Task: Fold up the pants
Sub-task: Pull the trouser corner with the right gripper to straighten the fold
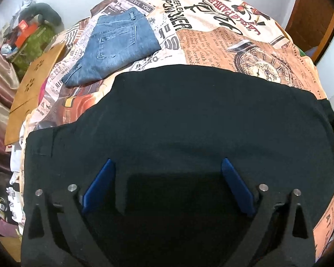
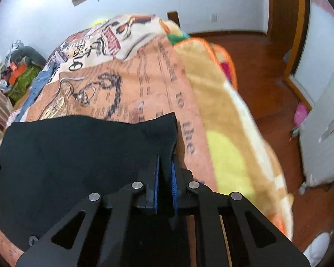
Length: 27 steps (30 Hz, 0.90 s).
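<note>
Black pants (image 1: pixel 189 115) lie spread across a bed covered by a newspaper-print sheet (image 1: pixel 222 40). My left gripper (image 1: pixel 168 163) hovers over the pants' near part, its blue pads (image 1: pixel 100 184) wide apart and open, black cloth below them. In the right wrist view the pants (image 2: pixel 78 155) fill the lower left. My right gripper (image 2: pixel 165 159) is shut on the pants' right corner, a fold of black cloth pinched between its blue pads (image 2: pixel 173 178).
Folded blue jeans (image 1: pixel 113 46) rest on the sheet beyond the black pants. A brown box (image 1: pixel 31 89) and cluttered items (image 1: pixel 26 33) sit off the bed's left side. A plush yellow-orange blanket (image 2: pixel 229 138) hangs over the right edge above the wood floor (image 2: pixel 267 71).
</note>
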Tool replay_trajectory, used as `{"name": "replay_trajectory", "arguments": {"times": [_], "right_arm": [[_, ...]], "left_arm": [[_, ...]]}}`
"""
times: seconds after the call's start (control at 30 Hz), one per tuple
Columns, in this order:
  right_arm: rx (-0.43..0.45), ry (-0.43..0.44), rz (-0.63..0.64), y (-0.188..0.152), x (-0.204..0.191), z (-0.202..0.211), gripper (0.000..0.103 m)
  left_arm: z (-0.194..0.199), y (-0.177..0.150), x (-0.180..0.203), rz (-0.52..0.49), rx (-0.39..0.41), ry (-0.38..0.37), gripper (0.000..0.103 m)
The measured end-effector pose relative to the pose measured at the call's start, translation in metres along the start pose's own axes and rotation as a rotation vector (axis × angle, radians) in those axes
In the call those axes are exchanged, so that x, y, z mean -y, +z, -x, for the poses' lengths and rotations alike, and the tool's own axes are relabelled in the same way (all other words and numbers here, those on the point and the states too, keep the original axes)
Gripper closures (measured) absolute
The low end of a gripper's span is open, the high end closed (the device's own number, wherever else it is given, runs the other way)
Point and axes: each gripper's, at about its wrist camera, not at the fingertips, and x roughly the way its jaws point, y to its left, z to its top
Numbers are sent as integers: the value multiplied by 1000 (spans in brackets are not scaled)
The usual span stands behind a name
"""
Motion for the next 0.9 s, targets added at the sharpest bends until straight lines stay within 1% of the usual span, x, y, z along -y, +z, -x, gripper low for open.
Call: {"name": "replay_trajectory", "arguments": {"times": [0.07, 0.13, 0.17, 0.2, 0.23, 0.27, 0.33, 0.43, 0.53, 0.57, 0.6, 0.63, 0.67, 0.7, 0.77, 0.83, 0.87, 0.9], "right_arm": [[13, -12, -1, 3, 1, 4, 95], [5, -30, 6, 3, 1, 0, 95], [-3, -51, 15, 3, 0, -4, 97], [-14, -93, 36, 3, -1, -9, 100], [-28, -119, 36, 2, 1, -14, 100], [-41, -125, 23, 1, 4, -17, 100], [-68, -90, -30, 2, 15, -18, 100], [-52, -80, -66, 0, 21, -1, 99], [-36, -91, -75, 0, 22, 19, 97], [-35, -88, -84, 0, 23, 25, 93], [-32, -80, -97, -1, 24, 33, 86], [-26, -71, -107, -1, 24, 39, 81], [-12, -65, -118, -3, 24, 49, 70], [1, -61, -123, -3, 22, 53, 62], [32, -49, -134, -6, 18, 67, 57], [45, -27, -165, -13, 15, 79, 50], [48, -18, -185, -18, 14, 84, 42], [53, -9, -201, -22, 13, 87, 37]], "left_arm": [[1, -1, 1, -6, 5, 8, 5], [1, -1, 1, -8, 7, 11, 5], [1, -1, 2, -6, 6, 9, 5], [1, -1, 1, -4, 6, 6, 5], [1, -1, 2, -3, 5, 4, 5], [1, -1, 1, 1, 4, -1, 5], [1, -2, -1, 7, 3, -8, 5], [2, -1, -1, 5, 2, -6, 5], [6, 1, 4, -34, 2, 22, 5], [9, 2, 8, -60, 1, 25, 5], [12, 4, 11, -83, 3, 23, 5], [16, 5, 15, -104, 12, 22, 5], [22, 7, 20, -122, 28, 21, 5], [28, 9, 25, -137, 43, 19, 5], [38, 13, 35, -162, 71, -2, 5], [45, 18, 45, -178, 87, -29, 5], [48, 21, 52, -187, 90, -47, 5], [49, 23, 57, -195, 90, -60, 5]]}}
